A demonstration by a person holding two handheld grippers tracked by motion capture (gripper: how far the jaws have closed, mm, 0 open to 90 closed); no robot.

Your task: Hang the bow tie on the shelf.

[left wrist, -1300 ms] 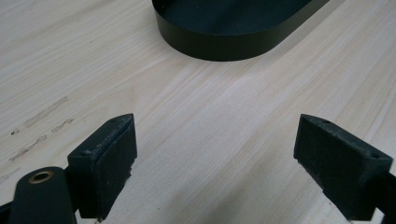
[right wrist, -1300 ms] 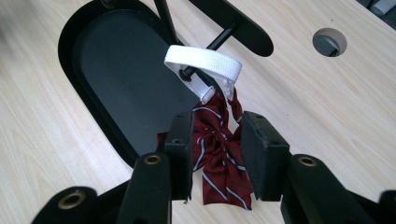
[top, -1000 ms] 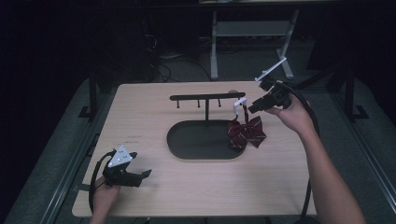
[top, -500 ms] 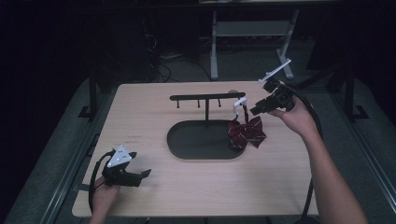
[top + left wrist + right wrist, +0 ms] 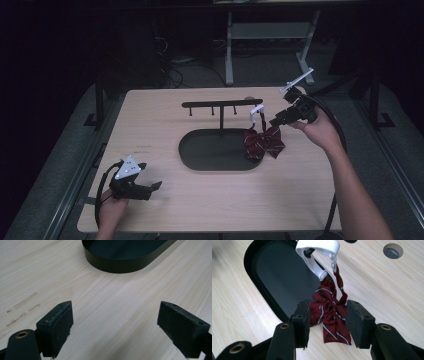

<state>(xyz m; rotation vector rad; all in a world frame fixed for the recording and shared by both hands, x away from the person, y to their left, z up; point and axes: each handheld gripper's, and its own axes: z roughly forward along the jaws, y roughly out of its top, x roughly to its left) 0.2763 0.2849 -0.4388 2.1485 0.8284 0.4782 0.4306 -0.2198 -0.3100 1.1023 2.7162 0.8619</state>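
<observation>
A dark red striped bow tie (image 5: 329,315) hangs by its white strap from the black rack's (image 5: 220,105) right end; the right gripper (image 5: 327,320), jaws spread beside it, should back away gently, while the left gripper (image 5: 115,330) rests spread on the table (image 5: 150,130).

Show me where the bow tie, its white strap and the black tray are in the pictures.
bow tie (image 5: 329,312), right gripper view, on the knot in its middle.
white strap (image 5: 318,247), right gripper view, on the top of the loop.
black tray (image 5: 210,150), high view, on its bare floor left of the bow tie.
</observation>
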